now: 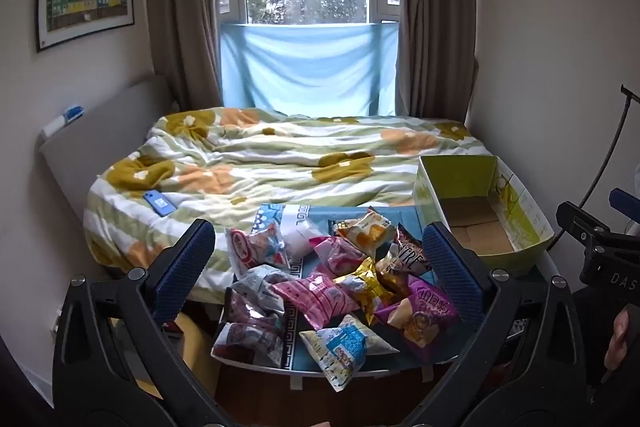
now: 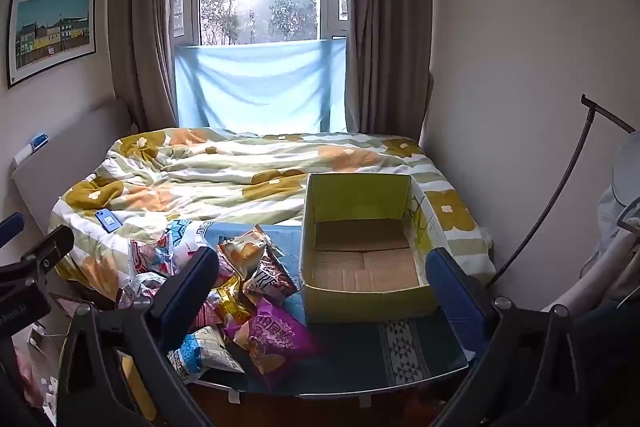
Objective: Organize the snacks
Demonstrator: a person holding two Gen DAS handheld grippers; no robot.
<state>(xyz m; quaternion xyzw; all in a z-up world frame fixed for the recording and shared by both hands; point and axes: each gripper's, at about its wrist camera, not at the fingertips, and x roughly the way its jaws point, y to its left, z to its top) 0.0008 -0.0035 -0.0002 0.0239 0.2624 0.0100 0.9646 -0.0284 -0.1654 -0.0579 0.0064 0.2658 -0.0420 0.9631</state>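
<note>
1. While the left gripper (image 1: 318, 255) hangs above the heap with its blue-padded jaws spread as wide as they go and nothing between them, the left wrist view shows the crinkly foil snack packets (image 1: 320, 287) piled loose on a teal patterned cloth over a small white table (image 1: 256, 365) at the foot of the bed. A purple chip bag (image 1: 420, 315) lies nearest the empty green-sided cardboard box (image 1: 472, 211), which sits beside the heap to the right. I'd start there or with the blue-and-white packet (image 1: 344, 343) on the near edge: both lie on top, so pinching one shouldn't drag its neighbours.

2. Over in the right wrist view, the right gripper (image 2: 320, 283) is likewise wide open and empty, framing the box, with the purple bag (image 2: 272, 343) just left of it. Best to take a packet by its puffed middle, not the slippery sealed edge, squeeze gently to spare the crisps, and lift clear of the box's front wall (image 2: 368, 301) before letting go.
</note>
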